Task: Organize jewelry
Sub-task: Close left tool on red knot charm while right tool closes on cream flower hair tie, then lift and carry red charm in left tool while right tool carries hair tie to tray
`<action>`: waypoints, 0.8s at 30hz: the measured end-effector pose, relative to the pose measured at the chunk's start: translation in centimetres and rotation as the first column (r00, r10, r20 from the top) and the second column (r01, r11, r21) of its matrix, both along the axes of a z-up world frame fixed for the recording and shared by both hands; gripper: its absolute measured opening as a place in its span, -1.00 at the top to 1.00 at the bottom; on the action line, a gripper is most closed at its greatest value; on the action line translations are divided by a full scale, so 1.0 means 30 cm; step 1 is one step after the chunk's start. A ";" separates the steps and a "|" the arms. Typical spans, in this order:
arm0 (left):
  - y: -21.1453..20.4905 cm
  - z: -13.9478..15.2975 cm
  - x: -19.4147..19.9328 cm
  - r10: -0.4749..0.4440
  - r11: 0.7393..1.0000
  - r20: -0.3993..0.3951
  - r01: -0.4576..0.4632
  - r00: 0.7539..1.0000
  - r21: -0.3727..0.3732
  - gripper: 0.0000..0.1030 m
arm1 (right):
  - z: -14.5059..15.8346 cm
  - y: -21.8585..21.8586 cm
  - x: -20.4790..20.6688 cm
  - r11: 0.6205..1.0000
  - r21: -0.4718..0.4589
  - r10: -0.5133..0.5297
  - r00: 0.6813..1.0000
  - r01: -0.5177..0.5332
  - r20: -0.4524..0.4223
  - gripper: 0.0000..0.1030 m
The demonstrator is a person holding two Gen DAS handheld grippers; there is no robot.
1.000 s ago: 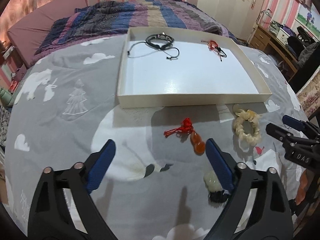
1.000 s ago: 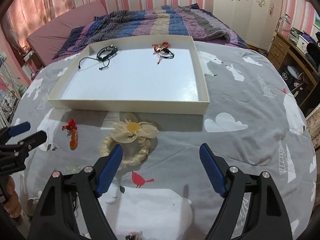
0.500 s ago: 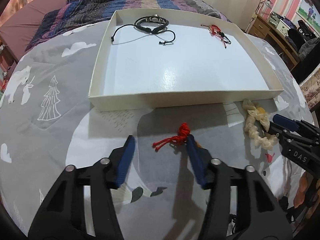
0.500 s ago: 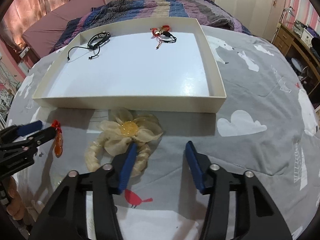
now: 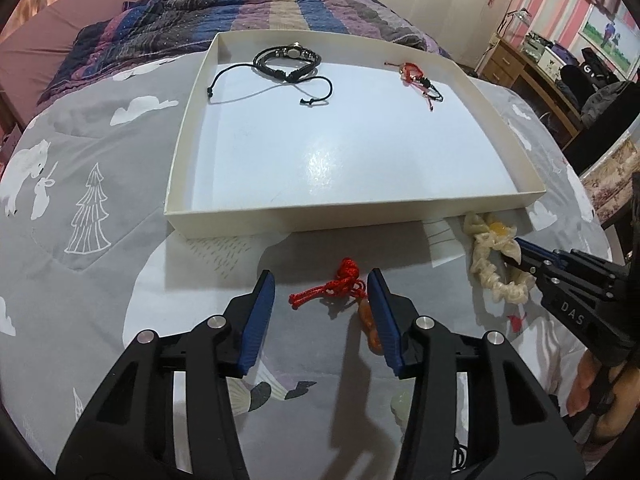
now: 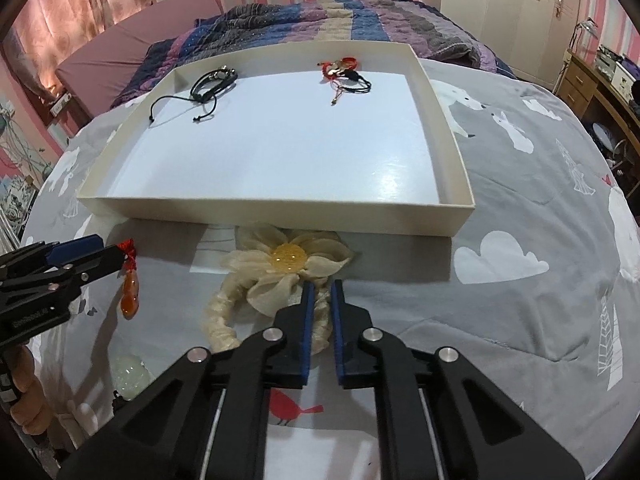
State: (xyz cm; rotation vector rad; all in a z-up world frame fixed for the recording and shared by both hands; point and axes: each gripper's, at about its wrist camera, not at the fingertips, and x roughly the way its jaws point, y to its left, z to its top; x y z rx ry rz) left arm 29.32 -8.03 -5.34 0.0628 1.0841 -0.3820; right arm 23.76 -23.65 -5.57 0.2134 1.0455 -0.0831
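Note:
A shallow white tray [image 5: 224, 222] lies on the bed and holds a black cord bracelet [image 5: 288, 62] and a red and black bracelet [image 5: 418, 76] at its far side. My left gripper [image 5: 321, 282] is open, its fingers either side of a red knotted cord with an orange gourd pendant [image 5: 332, 290] on the bedspread. My right gripper [image 6: 321, 292] is shut on the band of a cream flower scrunchie [image 6: 288, 268] in front of the tray. The scrunchie also shows in the left wrist view [image 5: 494, 272].
A pale translucent stone [image 6: 128, 372] lies on the grey printed bedspread near the left hand. A striped quilt [image 6: 320, 16] is bunched behind the tray. A wooden desk [image 6: 592, 80] stands at the right of the bed.
Both grippers moved forward and down. The left one narrowed around the red cord pendant. The right one closed onto the scrunchie's band.

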 end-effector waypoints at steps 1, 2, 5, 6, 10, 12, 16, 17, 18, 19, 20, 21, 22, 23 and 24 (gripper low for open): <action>-0.003 -0.001 0.002 0.001 1.000 0.002 -0.001 1.000 0.005 0.08 | -0.002 -0.004 -0.001 1.000 0.005 -0.002 1.000 0.002 0.001 0.84; -0.013 -0.006 0.010 0.002 1.000 0.003 -0.002 1.000 0.016 0.08 | -0.003 -0.006 -0.002 1.000 0.008 -0.002 1.000 0.002 0.002 0.84; -0.038 -0.033 0.028 -0.004 1.000 -0.008 0.005 1.000 0.029 0.32 | 0.000 -0.004 -0.005 1.000 -0.014 -0.005 1.000 0.006 0.016 0.85; -0.041 -0.039 0.030 -0.009 1.000 -0.014 0.009 1.000 0.029 0.40 | 0.000 -0.005 -0.008 1.000 -0.022 -0.008 1.000 0.008 0.023 0.85; -0.051 -0.041 0.031 -0.009 0.999 -0.002 0.009 1.000 0.034 0.64 | -0.006 -0.030 -0.020 1.000 -0.005 -0.028 0.999 0.028 0.036 0.86; -0.044 -0.040 0.030 -0.014 1.000 -0.015 0.014 1.000 0.016 0.80 | -0.006 -0.038 -0.022 0.999 0.002 -0.033 0.999 0.033 0.039 0.86; -0.049 -0.041 0.023 -0.018 1.000 -0.019 0.018 1.000 0.017 0.86 | 0.000 -0.041 -0.028 0.999 -0.019 -0.040 0.998 0.041 0.046 0.86; -0.051 -0.041 0.021 -0.019 1.000 -0.016 0.019 1.000 0.022 0.86 | 0.000 -0.044 -0.028 0.999 -0.016 -0.042 0.998 0.043 0.046 0.86; -0.050 -0.040 0.020 -0.018 1.000 -0.014 0.019 1.000 0.025 0.86 | 0.001 -0.046 -0.029 0.999 -0.012 -0.044 0.998 0.045 0.046 0.86; -0.050 -0.040 0.020 -0.018 1.000 -0.014 0.018 1.000 0.025 0.86 | 0.002 -0.049 -0.029 0.999 -0.012 -0.050 0.998 0.050 0.047 0.87; -0.050 -0.040 0.021 -0.018 1.000 -0.015 0.018 1.000 0.025 0.87 | 0.004 -0.051 -0.030 0.998 -0.012 -0.053 0.997 0.053 0.048 0.87; -0.050 -0.040 0.022 -0.018 1.000 -0.016 0.019 1.000 0.024 0.87 | 0.006 -0.053 -0.032 0.998 -0.011 -0.054 0.997 0.054 0.047 0.87; -0.047 -0.038 0.021 -0.019 1.000 -0.017 0.020 1.000 0.024 0.88 | 0.009 -0.052 -0.034 0.998 -0.006 -0.055 0.998 0.055 0.045 0.87; -0.045 -0.036 0.020 -0.021 0.999 -0.016 0.021 1.000 0.025 0.88 | 0.012 -0.052 -0.036 0.998 0.000 -0.057 0.998 0.057 0.042 0.87; -0.046 -0.034 0.019 -0.023 0.999 -0.014 0.023 1.000 0.026 0.88 | 0.016 -0.051 -0.037 0.998 0.003 -0.059 0.998 0.059 0.039 0.88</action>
